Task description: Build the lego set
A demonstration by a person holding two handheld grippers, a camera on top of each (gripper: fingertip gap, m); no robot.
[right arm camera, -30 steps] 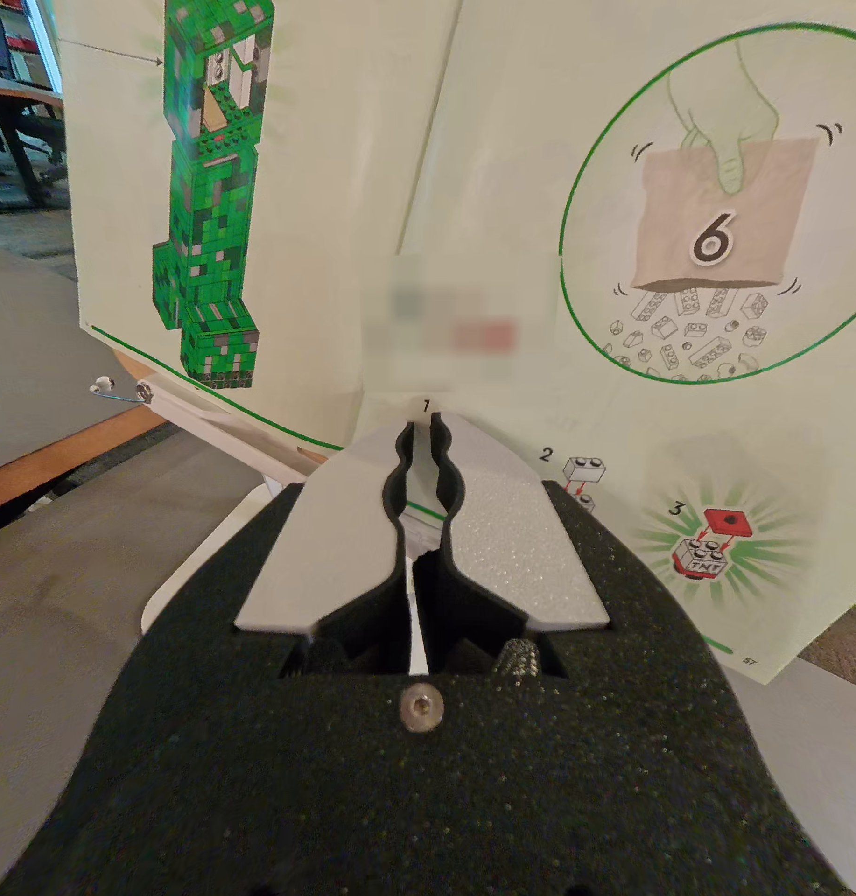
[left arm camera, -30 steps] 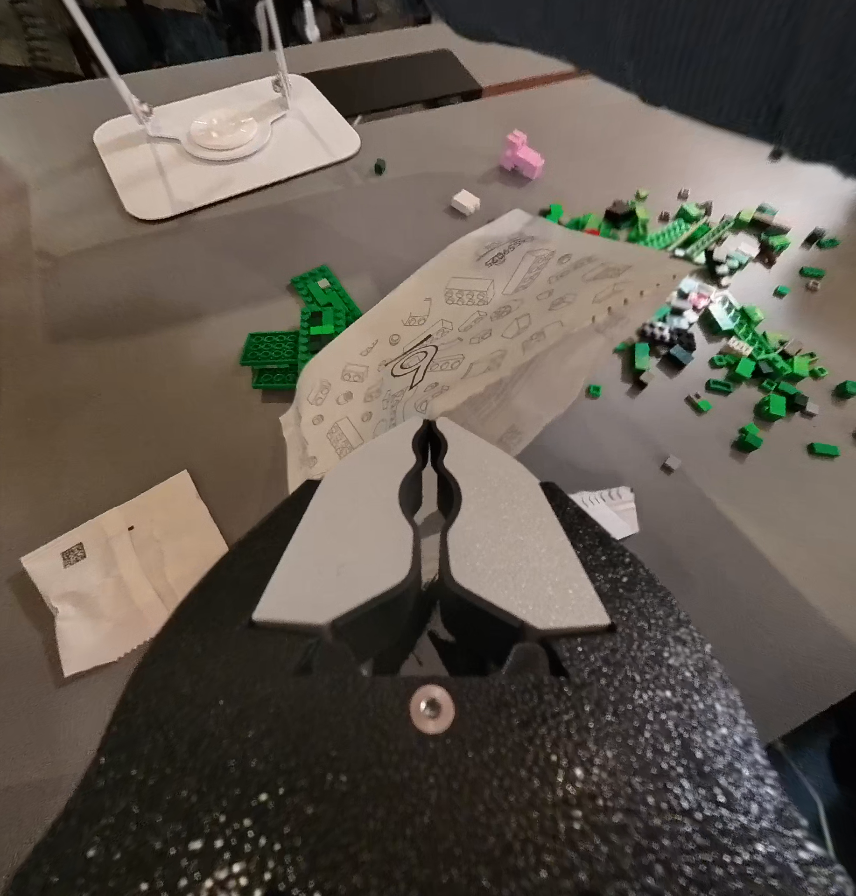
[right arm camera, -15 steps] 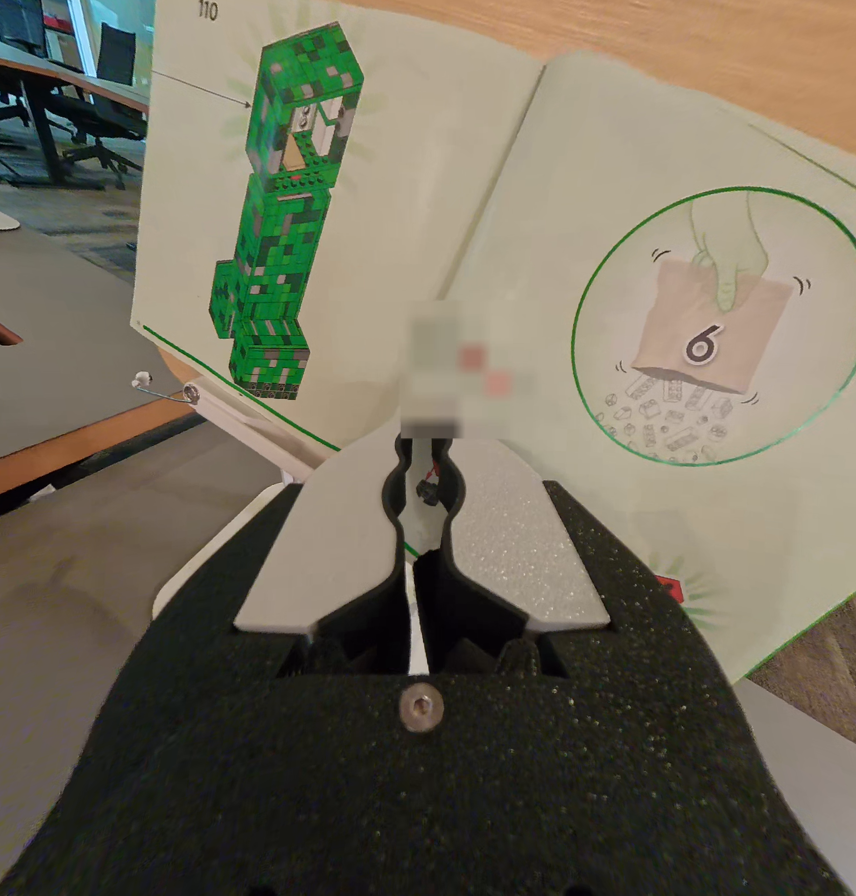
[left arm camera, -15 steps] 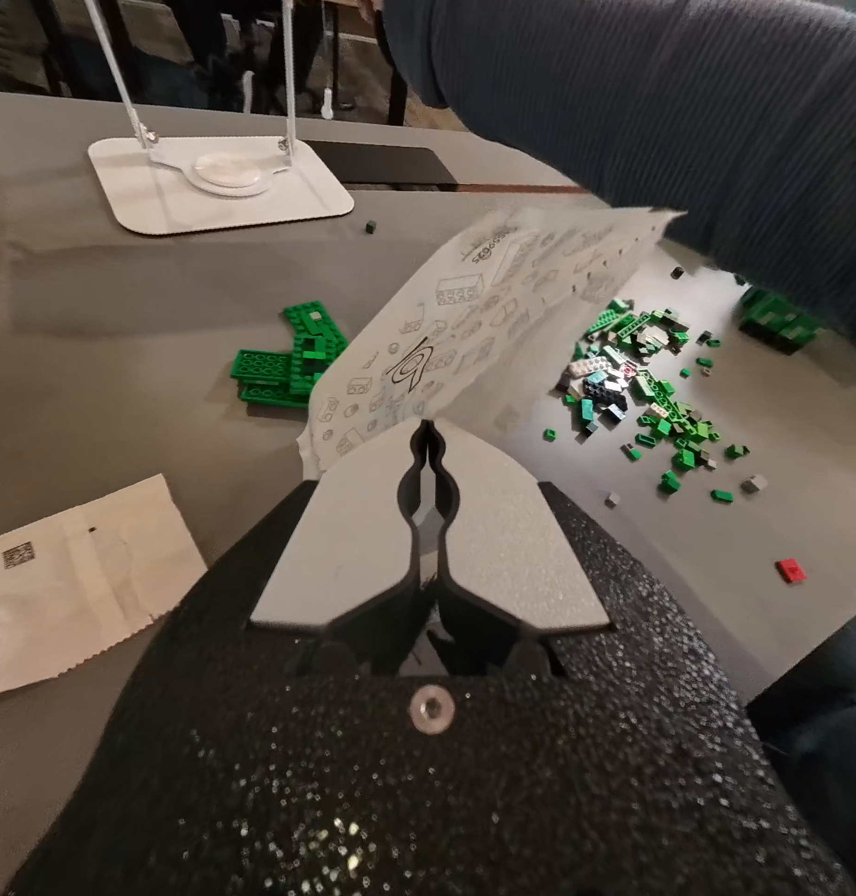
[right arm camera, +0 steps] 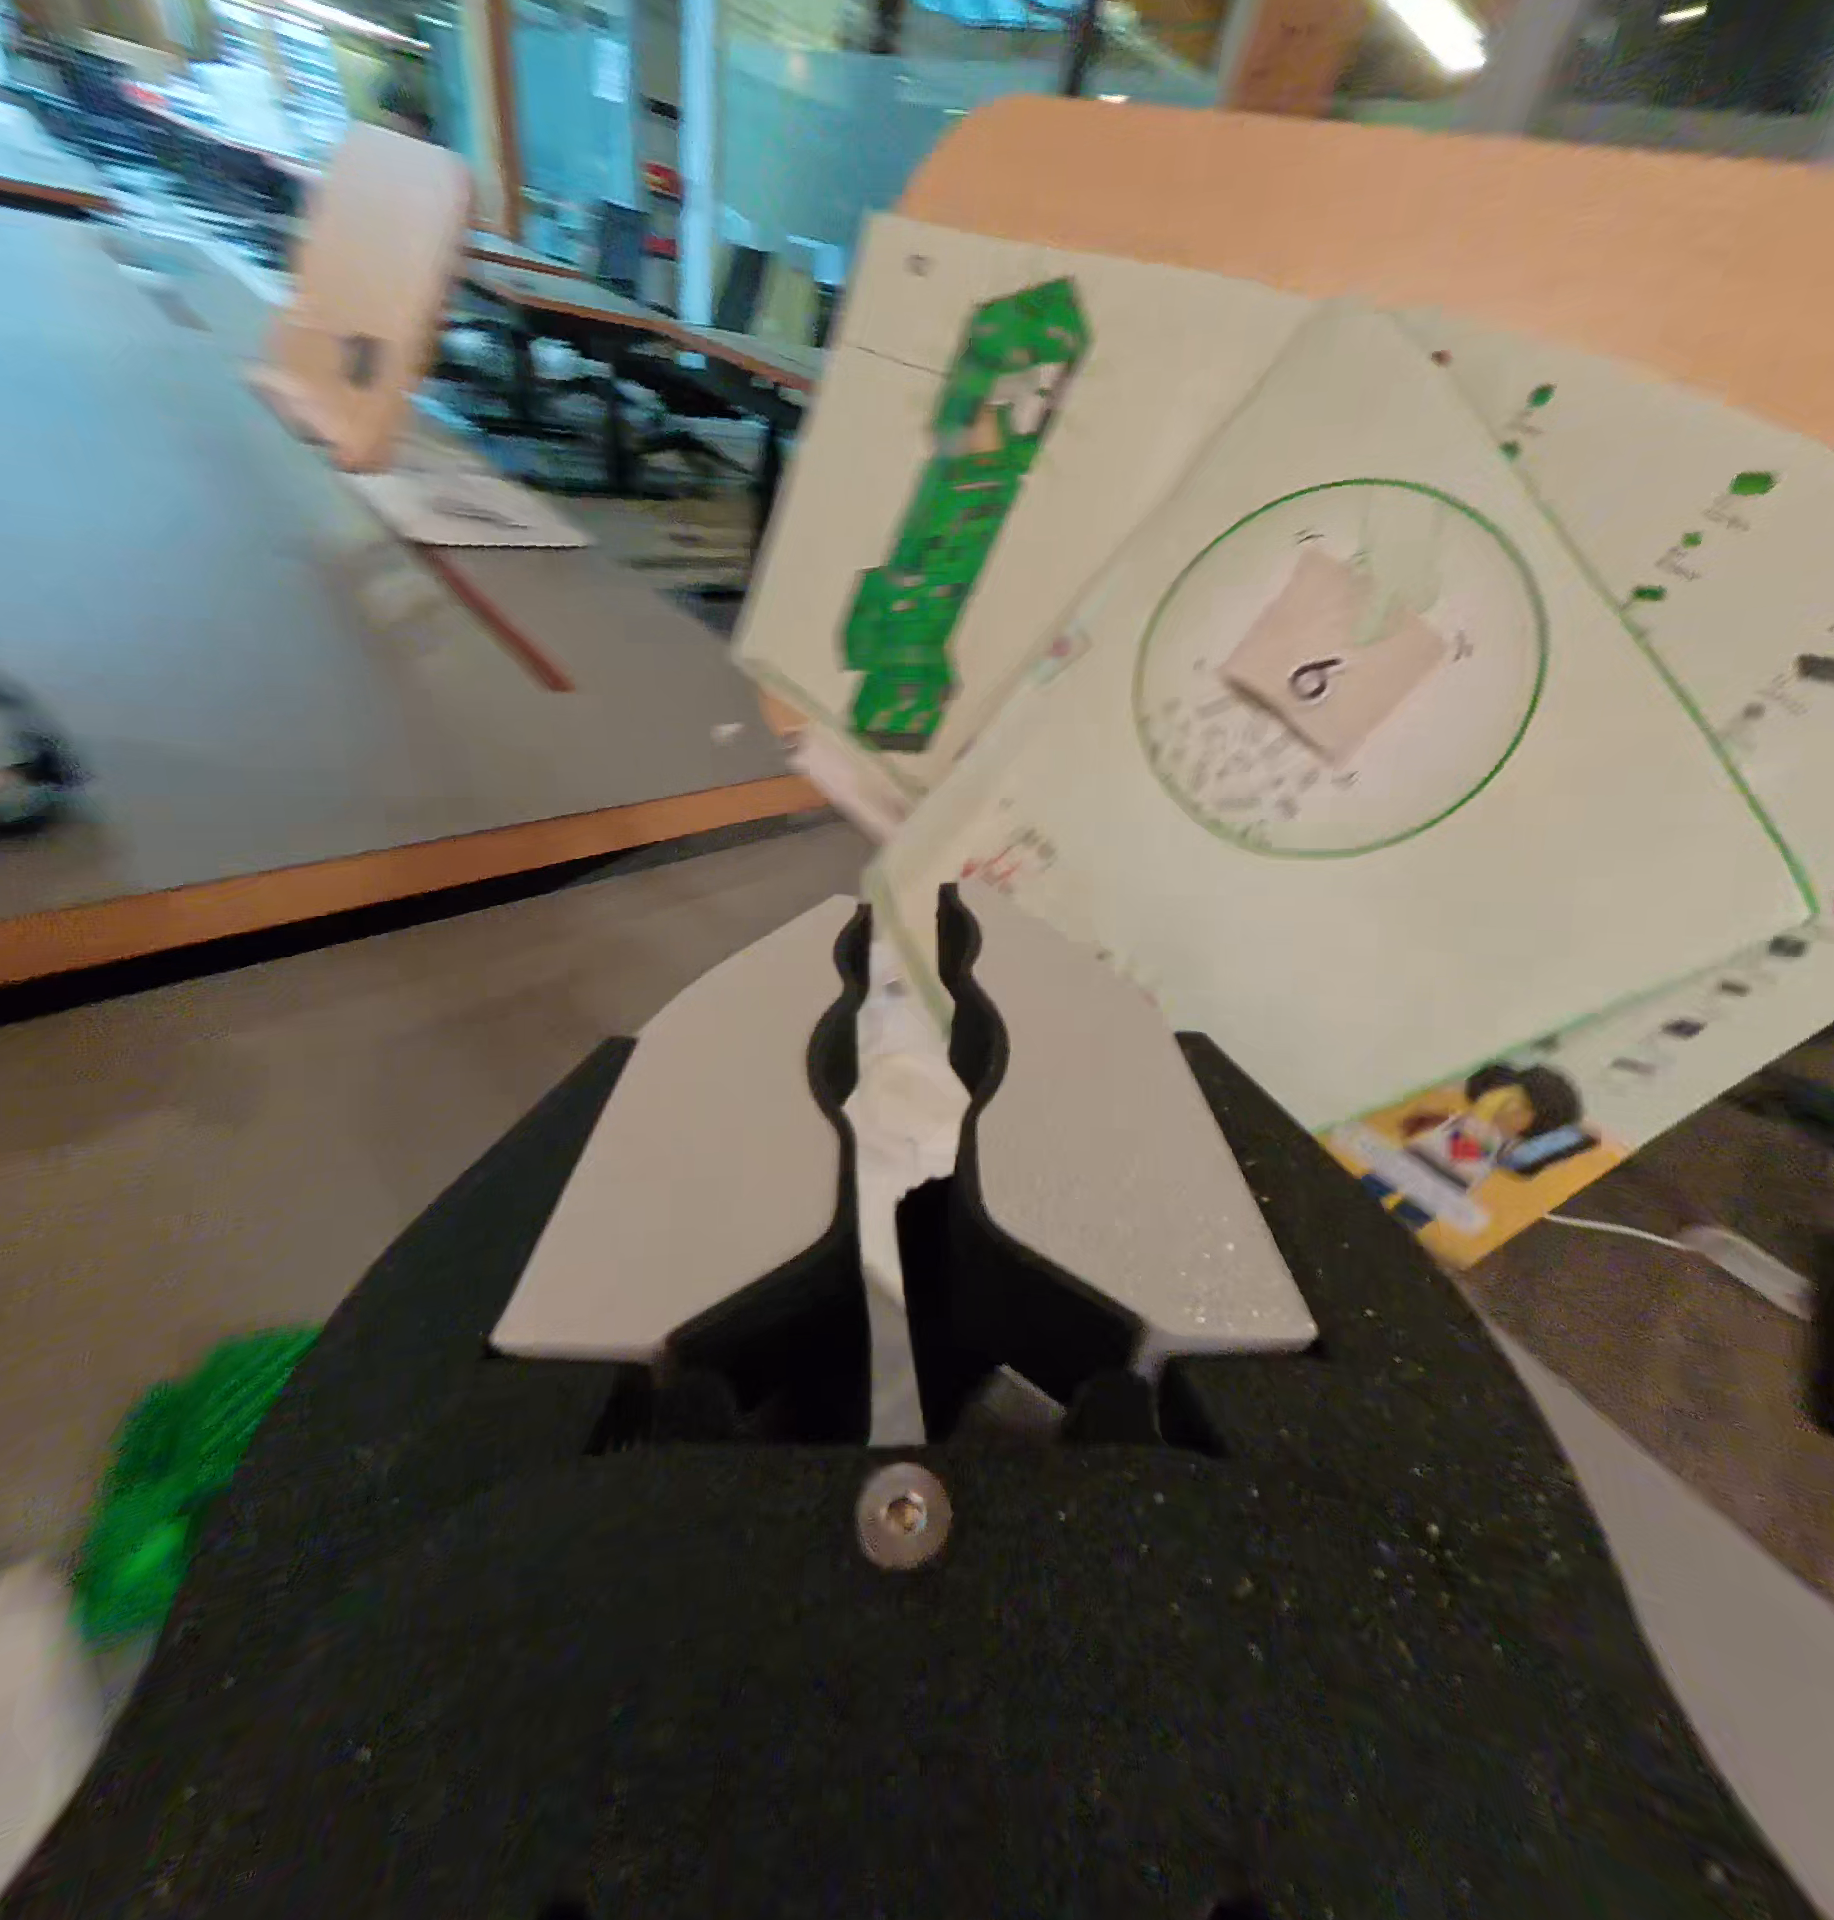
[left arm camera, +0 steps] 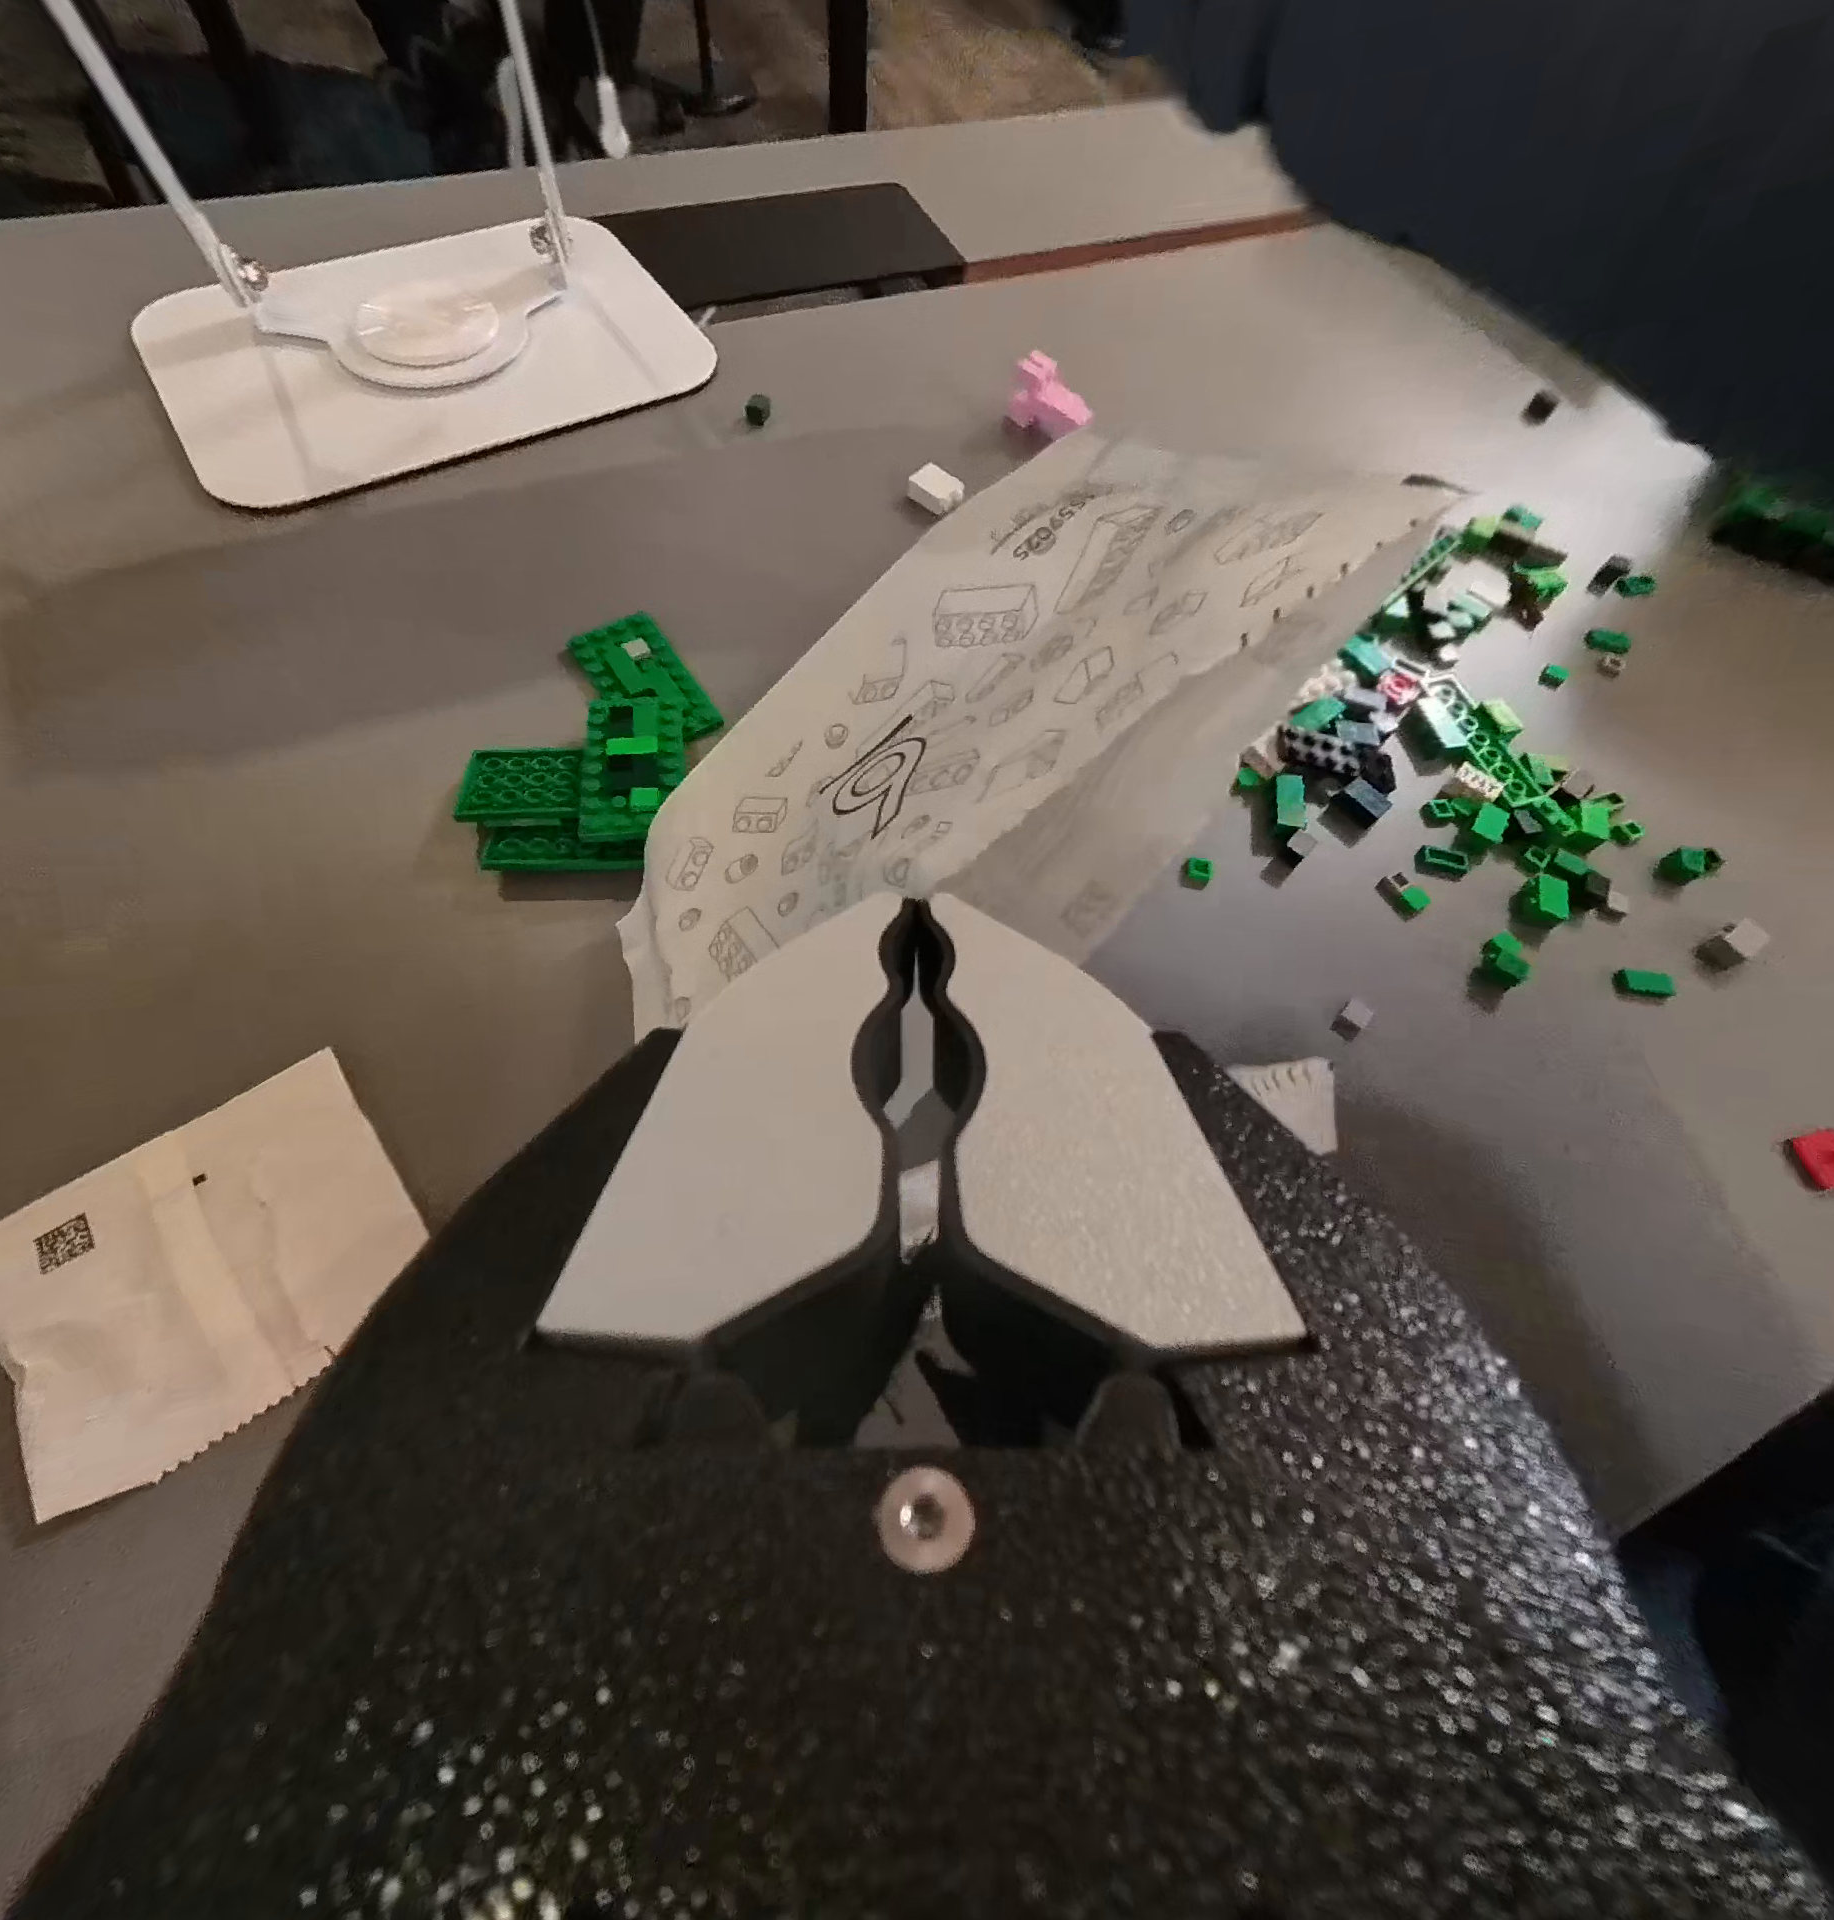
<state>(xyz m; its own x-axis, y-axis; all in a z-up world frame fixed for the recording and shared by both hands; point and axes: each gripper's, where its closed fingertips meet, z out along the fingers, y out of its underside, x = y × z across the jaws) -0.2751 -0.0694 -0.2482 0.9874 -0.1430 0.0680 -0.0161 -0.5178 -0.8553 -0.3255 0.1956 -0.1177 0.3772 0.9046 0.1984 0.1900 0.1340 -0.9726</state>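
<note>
Lego bricks [left arm camera: 1495, 790]: loose green pile on grey table [left arm camera: 217, 790], 2 o'clock of left gripper.
Paper bag [left arm camera: 996, 717]: printed, emptied look; contents not visible.
Green plates [left arm camera: 591, 769]: at 11 o'clock, beside bag.
Flat bag [left arm camera: 175, 1268]: at 9 o'clock.
Left gripper [left arm camera: 915, 914]: tips together, pinching paper bag's edge.
Right gripper [right arm camera: 902, 914]: slightly apart, instruction booklet [right arm camera: 1308, 686] corner between tips; contact unclear, blurred.

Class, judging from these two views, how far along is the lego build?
Done: loose bricks are scattered on the table, and green plates are partly joined. In hand: left tongs pinch the paper bag; right tongs are at the instruction booklet. Left: nearly all assembly.
</note>
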